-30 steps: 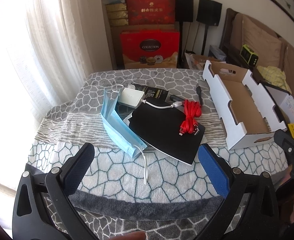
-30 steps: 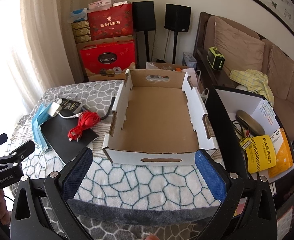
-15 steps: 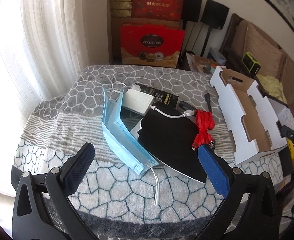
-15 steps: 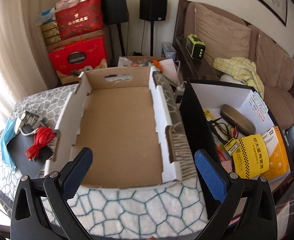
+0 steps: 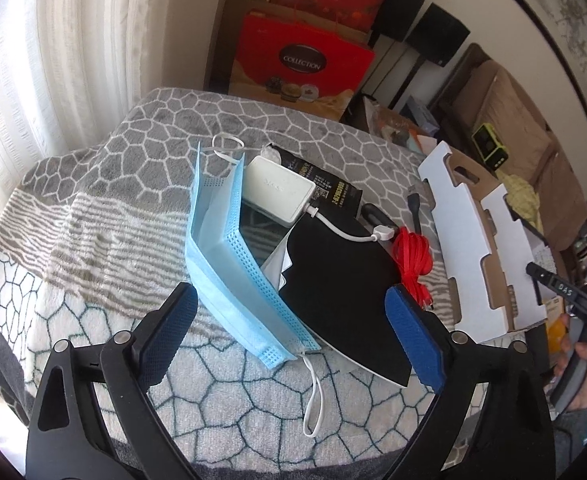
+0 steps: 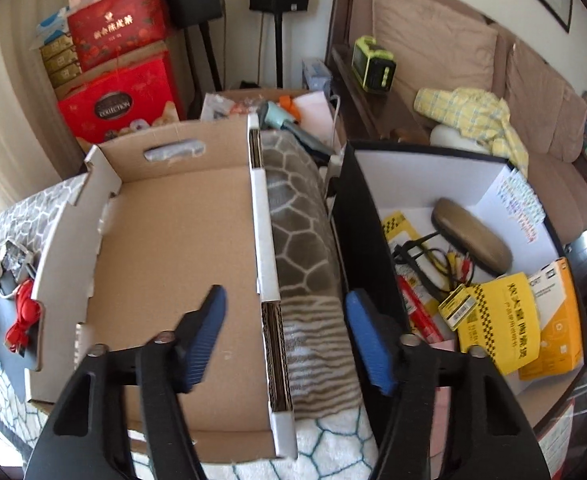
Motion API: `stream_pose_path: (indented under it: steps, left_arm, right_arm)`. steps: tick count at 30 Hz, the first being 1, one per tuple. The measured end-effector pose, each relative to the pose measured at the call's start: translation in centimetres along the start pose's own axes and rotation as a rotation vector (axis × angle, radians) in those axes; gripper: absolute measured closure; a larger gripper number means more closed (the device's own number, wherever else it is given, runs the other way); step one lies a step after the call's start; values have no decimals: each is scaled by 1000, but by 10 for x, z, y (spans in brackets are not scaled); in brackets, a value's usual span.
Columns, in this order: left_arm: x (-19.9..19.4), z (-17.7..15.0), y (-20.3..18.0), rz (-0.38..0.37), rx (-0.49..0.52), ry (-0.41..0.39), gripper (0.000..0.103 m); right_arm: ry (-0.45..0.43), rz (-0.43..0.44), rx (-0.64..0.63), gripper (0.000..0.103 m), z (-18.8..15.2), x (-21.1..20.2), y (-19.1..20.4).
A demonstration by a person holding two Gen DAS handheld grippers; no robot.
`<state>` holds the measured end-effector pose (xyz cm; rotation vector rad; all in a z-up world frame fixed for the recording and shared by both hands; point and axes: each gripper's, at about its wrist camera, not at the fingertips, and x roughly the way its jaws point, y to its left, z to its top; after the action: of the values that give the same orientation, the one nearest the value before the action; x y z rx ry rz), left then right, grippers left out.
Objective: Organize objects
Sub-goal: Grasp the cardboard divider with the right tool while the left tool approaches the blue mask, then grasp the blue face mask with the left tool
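A small heap of objects lies on the patterned blanket (image 5: 105,248): a blue face mask (image 5: 229,264) along the left edge, a white charger (image 5: 279,196) with its white cable (image 5: 313,396) trailing toward the camera, a black packet (image 5: 333,194) behind it, and a flat black sheet (image 5: 345,292) that may be a folder or mouse pad; the view does not settle which. A coiled red cable (image 5: 411,258) rests on the right edge of that sheet. Just right of the heap stands the empty cardboard tray (image 6: 173,276), white outside and brown inside, with cut-out handles.

The left gripper (image 5: 291,340) hovers above the near end of the heap, its blue-padded fingers (image 5: 413,334) wide apart and closing a little; the mask's end and the corner of the black sheet sit below the gap, and neither pad touches them.

The right gripper (image 6: 283,338) points down over the tray's right wall, one finger (image 6: 207,334) over the tray floor and the other over the blanket strip beside it. Its jaws are closing, the wall between them, pads clear of it.

Further right, an open black box (image 6: 367,264) holds a yellow packet (image 6: 501,322), an orange carton (image 6: 559,320), a brown glasses case (image 6: 471,240) and tangled wires. Red gift boxes (image 5: 301,60) stand behind.
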<state>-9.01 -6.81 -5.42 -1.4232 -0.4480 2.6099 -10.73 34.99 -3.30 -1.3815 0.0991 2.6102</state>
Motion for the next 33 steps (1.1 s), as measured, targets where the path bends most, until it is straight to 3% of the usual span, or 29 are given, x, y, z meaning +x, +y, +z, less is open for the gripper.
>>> stream_pose_path:
  steps: [4, 8, 21, 25, 29, 32, 33]
  left_arm:
    - [0, 11, 3, 1, -8, -17, 11]
    - [0, 27, 5, -6, -9, -25, 11]
    - [18, 36, 20, 97, 9, 26, 11]
    - [27, 38, 20, 122, 31, 48, 11]
    - [42, 39, 22, 139, 36, 99, 32]
    - [48, 37, 25, 120, 21, 128, 41]
    - [49, 37, 25, 114, 18, 132, 50]
  right_arm:
    - [46, 19, -10, 77, -4, 15, 0]
    - [72, 47, -14, 91, -8, 23, 4]
    - [23, 26, -154, 92, -27, 8, 33]
    - [4, 58, -211, 92, -35, 4, 42]
    - [-1, 63, -241, 91, -39, 1, 46]
    - [9, 80, -223, 91, -40, 1, 42]
    - [12, 81, -220, 91, -41, 1, 41]
